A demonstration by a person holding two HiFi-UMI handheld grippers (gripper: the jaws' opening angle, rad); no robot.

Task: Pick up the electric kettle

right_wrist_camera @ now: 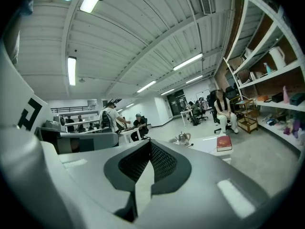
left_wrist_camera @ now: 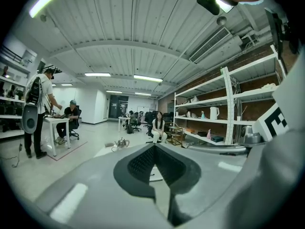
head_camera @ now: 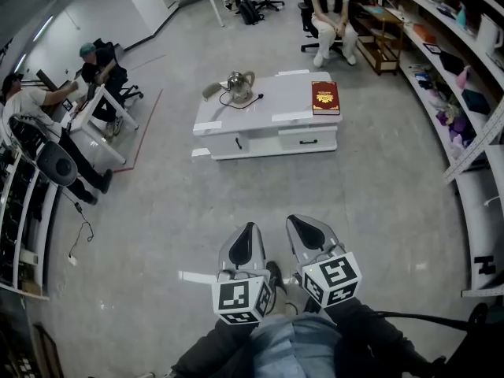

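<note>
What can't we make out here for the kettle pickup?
- Silver electric kettle on the low white table: tiny in every view; lid and base unreadable.
- Red hardcover book: cover print too small, head view.
- Left gripper view: the left gripper hides most of the table.

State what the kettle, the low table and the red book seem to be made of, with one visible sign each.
Kettle: probably polished metal; it shines silver. Low table: likely glossy white laminate or painted board; smooth, pale top. Red book: stiff-looking cover with gold print; material unclear from here.
</note>
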